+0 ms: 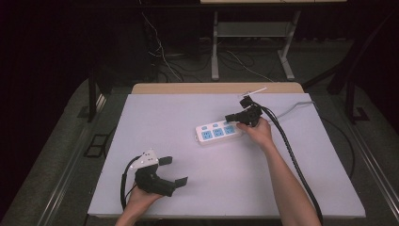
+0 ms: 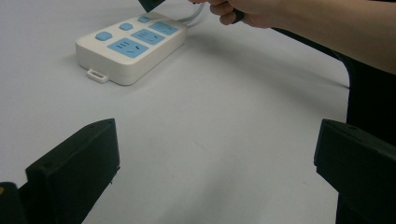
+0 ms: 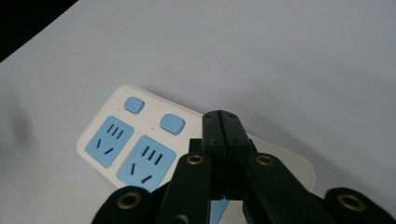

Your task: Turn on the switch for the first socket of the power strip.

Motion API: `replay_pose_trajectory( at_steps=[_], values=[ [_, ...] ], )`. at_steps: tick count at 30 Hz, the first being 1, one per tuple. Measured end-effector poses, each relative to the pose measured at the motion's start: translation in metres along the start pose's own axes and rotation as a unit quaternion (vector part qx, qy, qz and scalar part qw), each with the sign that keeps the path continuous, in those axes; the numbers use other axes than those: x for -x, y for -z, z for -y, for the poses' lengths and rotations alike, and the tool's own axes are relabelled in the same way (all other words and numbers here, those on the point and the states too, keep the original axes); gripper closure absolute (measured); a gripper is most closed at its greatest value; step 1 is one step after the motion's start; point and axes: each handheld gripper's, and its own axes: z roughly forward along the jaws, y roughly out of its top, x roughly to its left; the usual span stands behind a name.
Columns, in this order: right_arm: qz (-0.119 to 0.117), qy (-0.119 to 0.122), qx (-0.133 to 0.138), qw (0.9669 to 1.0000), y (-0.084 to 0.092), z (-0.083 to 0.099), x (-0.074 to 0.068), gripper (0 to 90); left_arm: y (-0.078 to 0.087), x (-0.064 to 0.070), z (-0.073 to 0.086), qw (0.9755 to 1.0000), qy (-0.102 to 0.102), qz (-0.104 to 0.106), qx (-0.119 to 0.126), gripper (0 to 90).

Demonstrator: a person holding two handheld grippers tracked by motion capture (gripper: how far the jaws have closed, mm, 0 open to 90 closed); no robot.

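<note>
- The right claw [image 1: 231, 118] is squeezed tight, with its two black jaws pressed flat together and nothing between them.
- In the right gripper view, the closed tips of the right claw [image 3: 226, 122] sit right over the white power strip [image 3: 140, 140].
- The tips are over the end of the strip nearest the hand, above the third blue button spot. I cannot tell if they touch it.
- Two small blue buttons [image 3: 172, 123] show just past the tips, on their left side.
- Two big blue sockets [image 3: 145, 163] lie to the left of the jaws, next to those buttons.
- In the high view, the power strip [image 1: 218, 132] lies flat on the white table [image 1: 188, 188], right under the right claw.
- A grey cord [image 1: 296, 107] runs away from the strip behind the right claw.
- The left claw [image 1: 171, 170] is wide open and holds nothing.
- It is low over the table, well apart from the strip, near the person's side.
- In the left gripper view, the power strip [image 2: 130, 49] lies far ahead of the open jaws, toward their left.
- The person's right hand [image 2: 252, 11] is above the far end of the strip there.
</note>
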Motion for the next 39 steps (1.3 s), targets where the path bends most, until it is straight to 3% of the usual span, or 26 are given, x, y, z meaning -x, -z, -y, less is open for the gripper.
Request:
replay_pose_trajectory(
  at_steps=[6, 12, 22, 39],
  values=[
    [0.0, -0.008, -0.003, 1.0, -0.0069, 0.0021, 0.0005, 89.3, 0.0002, -0.0007, 0.0001, 1.0, 0.002, 0.0, -0.001, 0.0],
    [0.009, 0.011, 0.001, 0.9999, -0.0078, 0.0033, -0.0022, 89.6, -0.0002, -0.0011, 0.0002, 1.0, 0.001, -0.001, -0.001, 0.0],
    [0.005, 0.021, 0.003, 0.9998, -0.0087, 0.0064, -0.002, 89.9, -0.0016, -0.0009, 0.0002, 1.0, -0.001, 0.0, -0.005, 0.0],
    [-0.005, -0.007, 0.005, 1.0, -0.0101, 0.0082, 0.0022, 90.0, -0.0022, 0.0002, 0.0009, 1.0, -0.003, -0.002, -0.009, 0.0]
  ],
)
